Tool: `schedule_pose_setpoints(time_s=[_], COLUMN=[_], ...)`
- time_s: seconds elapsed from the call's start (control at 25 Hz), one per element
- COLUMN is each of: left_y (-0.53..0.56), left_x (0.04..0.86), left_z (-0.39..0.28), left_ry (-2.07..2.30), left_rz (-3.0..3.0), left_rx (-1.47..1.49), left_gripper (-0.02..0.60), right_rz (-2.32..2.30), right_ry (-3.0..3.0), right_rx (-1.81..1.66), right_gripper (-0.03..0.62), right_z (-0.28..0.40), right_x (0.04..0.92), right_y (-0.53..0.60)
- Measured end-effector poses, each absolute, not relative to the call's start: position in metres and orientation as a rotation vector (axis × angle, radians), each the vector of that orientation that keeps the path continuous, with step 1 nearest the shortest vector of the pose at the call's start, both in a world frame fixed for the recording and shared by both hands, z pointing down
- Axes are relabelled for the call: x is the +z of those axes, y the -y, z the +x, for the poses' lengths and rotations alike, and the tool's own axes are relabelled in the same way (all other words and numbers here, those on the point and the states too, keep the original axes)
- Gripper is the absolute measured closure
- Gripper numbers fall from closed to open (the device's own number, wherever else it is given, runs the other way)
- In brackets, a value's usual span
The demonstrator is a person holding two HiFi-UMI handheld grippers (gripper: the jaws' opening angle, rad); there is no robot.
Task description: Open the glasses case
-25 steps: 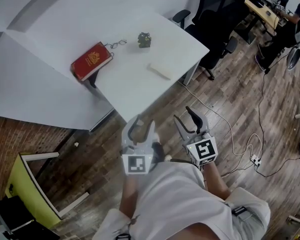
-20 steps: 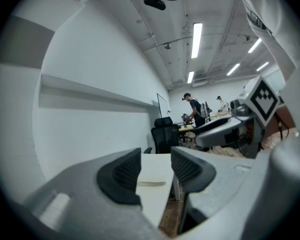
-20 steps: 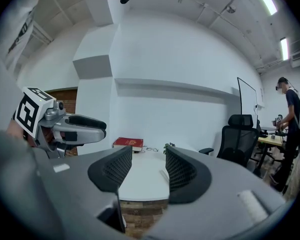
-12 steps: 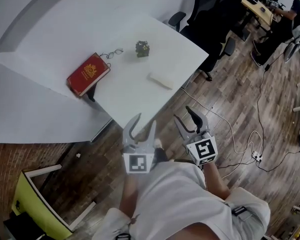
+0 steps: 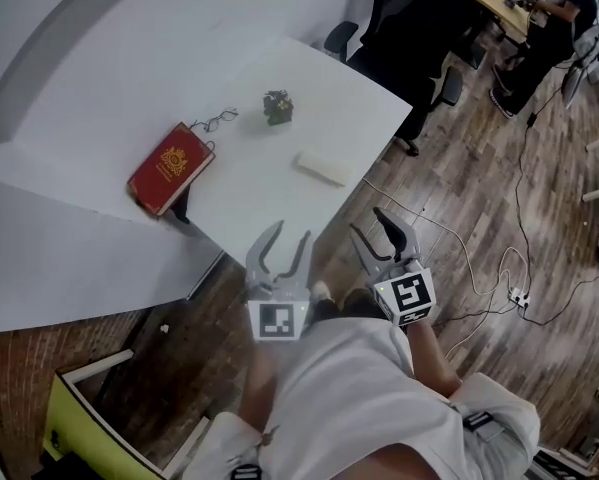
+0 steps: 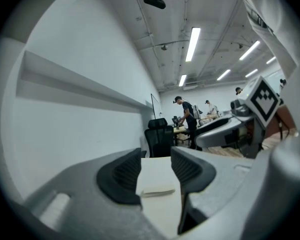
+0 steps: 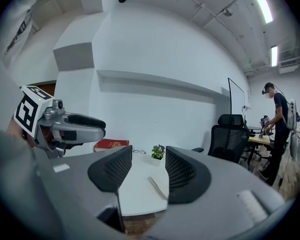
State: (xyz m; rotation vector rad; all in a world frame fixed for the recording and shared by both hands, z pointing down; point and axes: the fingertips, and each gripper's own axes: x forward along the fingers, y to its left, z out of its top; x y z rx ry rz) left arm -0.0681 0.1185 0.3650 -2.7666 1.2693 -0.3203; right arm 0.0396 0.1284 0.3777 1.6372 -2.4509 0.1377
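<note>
The glasses case [image 5: 322, 167] is a pale, closed oblong lying near the right front edge of the white table [image 5: 249, 193]. It shows small between the jaws in the left gripper view [image 6: 157, 189] and the right gripper view [image 7: 159, 186], some way ahead. My left gripper [image 5: 287, 238] hovers just off the table's near corner, open and empty. My right gripper [image 5: 371, 224] is beside it over the wooden floor, also open with nothing between its fingers. Both point roughly level toward the table.
On the table lie a red book [image 5: 169, 165], a pair of spectacles [image 5: 216, 121] and a small potted plant [image 5: 276, 106]. Black office chairs [image 5: 419, 28] stand behind the table. Cables and a power strip [image 5: 512, 298] lie on the floor at right. People work at far desks.
Both grippers have moved forward toward the table's near corner, and the table now sits closer and lower in the head view. Their jaws are unchanged.
</note>
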Motion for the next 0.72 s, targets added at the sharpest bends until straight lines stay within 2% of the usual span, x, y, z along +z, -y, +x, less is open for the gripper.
schedule_pose_setpoints(time_s=[0.72], left_y=[-0.056], left_x=[0.375], left_z=[-0.049], left_ry=[-1.273], left_rz=[-2.783], left_rx=[-0.300], left_gripper=[0.396], right_rz=[1.602], right_ry=[2.411], right_rx=[0.160], right_gripper=[0.393], right_z=[0.060], right_x=[0.390], right_y=[-0.071])
